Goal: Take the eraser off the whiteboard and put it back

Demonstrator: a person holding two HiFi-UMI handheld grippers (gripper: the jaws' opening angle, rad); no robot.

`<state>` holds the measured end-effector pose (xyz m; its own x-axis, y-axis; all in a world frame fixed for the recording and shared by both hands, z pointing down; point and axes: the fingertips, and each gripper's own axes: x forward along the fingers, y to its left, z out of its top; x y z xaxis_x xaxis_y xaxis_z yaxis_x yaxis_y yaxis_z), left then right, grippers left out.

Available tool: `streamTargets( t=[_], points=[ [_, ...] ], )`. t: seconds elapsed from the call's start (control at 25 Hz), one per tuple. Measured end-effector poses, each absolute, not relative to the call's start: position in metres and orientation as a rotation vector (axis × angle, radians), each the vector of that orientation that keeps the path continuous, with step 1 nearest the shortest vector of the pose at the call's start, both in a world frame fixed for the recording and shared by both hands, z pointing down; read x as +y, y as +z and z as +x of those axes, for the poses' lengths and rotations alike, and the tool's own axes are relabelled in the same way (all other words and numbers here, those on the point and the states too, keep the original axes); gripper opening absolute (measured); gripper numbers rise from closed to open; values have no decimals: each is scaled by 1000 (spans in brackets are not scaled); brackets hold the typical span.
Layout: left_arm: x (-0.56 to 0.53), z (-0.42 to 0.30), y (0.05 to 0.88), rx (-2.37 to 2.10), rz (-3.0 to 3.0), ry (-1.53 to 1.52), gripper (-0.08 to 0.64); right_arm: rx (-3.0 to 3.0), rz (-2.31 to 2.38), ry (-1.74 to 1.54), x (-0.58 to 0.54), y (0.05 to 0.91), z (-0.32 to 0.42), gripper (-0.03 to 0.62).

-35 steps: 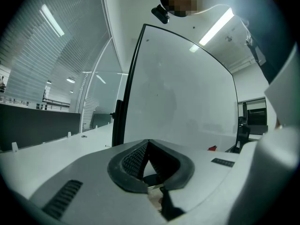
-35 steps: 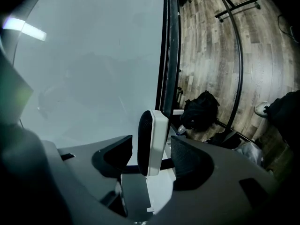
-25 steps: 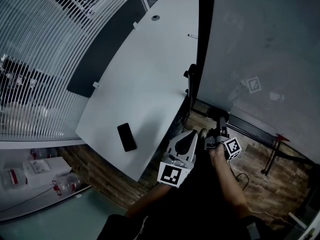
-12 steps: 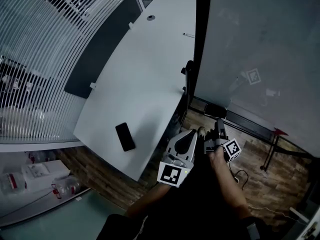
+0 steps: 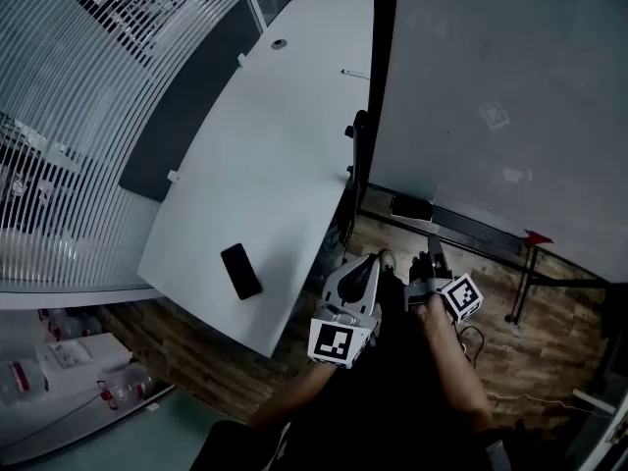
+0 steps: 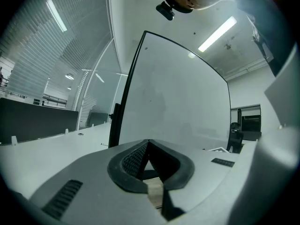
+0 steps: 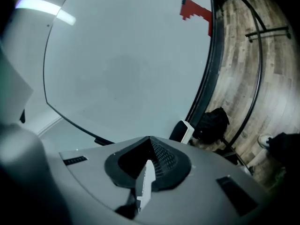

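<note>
In the head view, the whiteboard point(image 5: 491, 67) stands upright at the right, with a long white table point(image 5: 275, 165) running along its left edge. A dark phone point(image 5: 240, 271) lies flat near the near end of the table. The eraser point(image 5: 411, 207) rests on the ledge along the whiteboard's lower edge, well apart from both tools. The left hand-held gripper point(image 5: 368, 268) and the right hand-held gripper point(image 5: 433, 248) are side by side over the wooden floor point(image 5: 510, 341), below that ledge. At the lower left, clear plastic boxes point(image 5: 67, 353) sit on the floor. Their contents are too blurred to name.

In the left gripper view, the left hand-held gripper's jaws meet at their tips with nothing between them. Past them stands the whiteboard, its dark frame edge at the left. The table stretches away on that side, and ceiling lights point(image 6: 216, 33) glow above.

In the right gripper view, the picture is rolled, so the whiteboard fills the upper left and the floor runs down the right. The right hand-held gripper's jaws have just been closing and now lie together, holding nothing. The eraser, white with a dark face, sits on the board's frame just beyond the jaw tips, not touched by them. A black bag point(image 7: 212, 123) lies on the floor beside it. What it holds cannot be seen.
</note>
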<state>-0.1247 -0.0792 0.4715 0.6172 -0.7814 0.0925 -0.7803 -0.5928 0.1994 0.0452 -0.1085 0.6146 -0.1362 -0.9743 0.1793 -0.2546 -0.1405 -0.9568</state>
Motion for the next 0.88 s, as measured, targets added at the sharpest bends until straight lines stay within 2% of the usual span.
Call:
streamTargets(
  t=[0.2,0.52,0.88],
  points=[
    [-73,-123,464,-1282,2627,-33,6,1642,-1517,-1161,-100,564,49,15],
    [-65,-117,454,-1331,2646,-7,6,2174,-1668,-701,-89,489,35,15],
    [-34,-100,442,-1457,2572,-26,6,2499,-1680,-324,-47,446,30,15]
  ],
)
